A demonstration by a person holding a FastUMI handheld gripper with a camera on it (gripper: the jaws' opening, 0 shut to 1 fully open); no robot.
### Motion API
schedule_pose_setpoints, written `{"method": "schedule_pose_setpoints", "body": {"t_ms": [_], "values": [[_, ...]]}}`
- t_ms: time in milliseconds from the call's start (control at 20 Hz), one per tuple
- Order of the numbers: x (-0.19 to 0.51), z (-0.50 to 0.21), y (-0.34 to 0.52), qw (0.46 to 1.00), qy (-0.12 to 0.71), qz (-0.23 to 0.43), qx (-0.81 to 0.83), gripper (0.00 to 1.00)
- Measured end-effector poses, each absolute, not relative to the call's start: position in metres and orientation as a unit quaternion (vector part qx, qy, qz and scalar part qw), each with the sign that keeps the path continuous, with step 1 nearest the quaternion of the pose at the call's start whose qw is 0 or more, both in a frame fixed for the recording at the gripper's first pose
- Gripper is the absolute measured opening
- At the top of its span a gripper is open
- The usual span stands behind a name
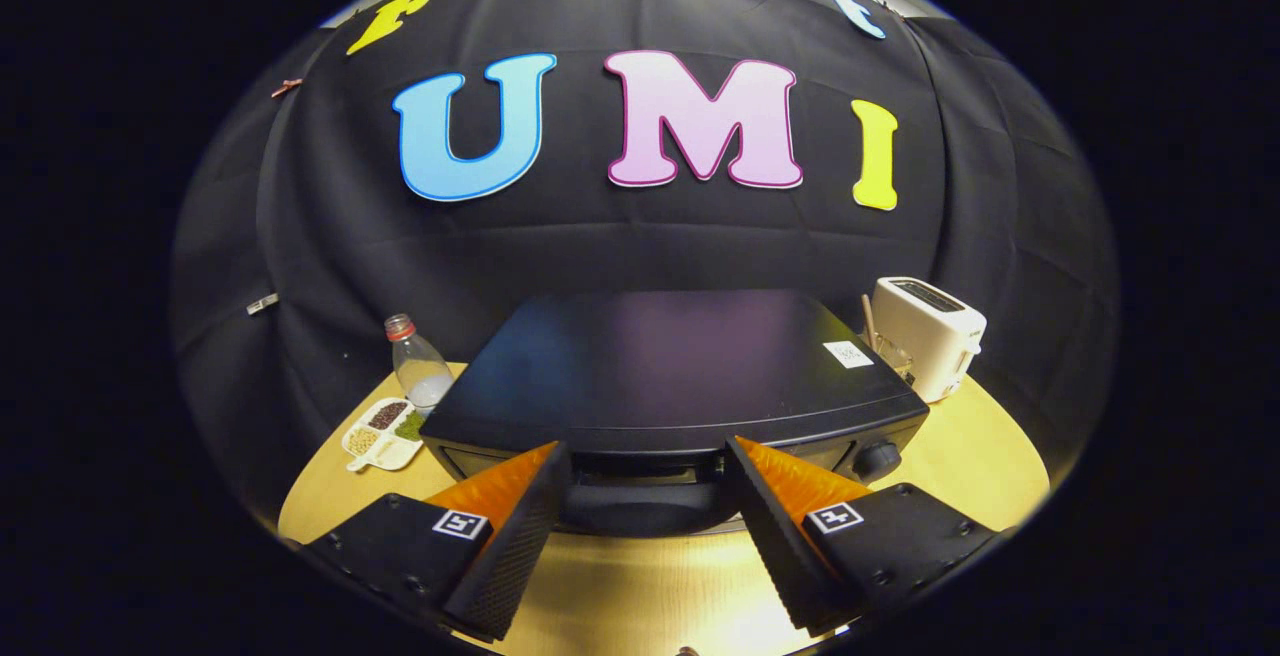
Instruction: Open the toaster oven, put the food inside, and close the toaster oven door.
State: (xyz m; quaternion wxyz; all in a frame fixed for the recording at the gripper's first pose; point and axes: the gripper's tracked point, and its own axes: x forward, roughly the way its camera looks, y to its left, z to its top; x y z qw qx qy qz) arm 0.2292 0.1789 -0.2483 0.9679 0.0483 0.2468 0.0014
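Observation:
The black toaster oven stands on the wooden table, and I look down on its flat top and upper front edge. My gripper is open, with its fingers spread wide just in front of that edge. The oven's dark rounded door handle lies between the two fingers, and neither finger touches it. A control knob sits on the oven front, just beyond the right finger. A white divided dish of beans and grains rests on the table left of the oven.
A clear bottle with a red cap stands behind the dish, close to the oven's left side. A white pop-up toaster stands at the oven's back right corner, with a wooden stick beside it. Bare table lies under the fingers.

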Motion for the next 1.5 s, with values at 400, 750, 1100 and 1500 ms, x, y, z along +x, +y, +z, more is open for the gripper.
{"method": "schedule_pose_setpoints", "body": {"t_ms": [400,750,1100,1500], "values": [[0.218,-0.251,0.178,0.967,0.249,0.007,0.048,1.00],[0.147,-0.279,0.180,0.955,0.294,0.017,0.042,0.98],[0.086,-0.333,0.189,0.918,0.391,0.036,0.044,1.00],[0.040,-0.296,0.177,0.912,0.392,0.077,0.093,1.00]]}}
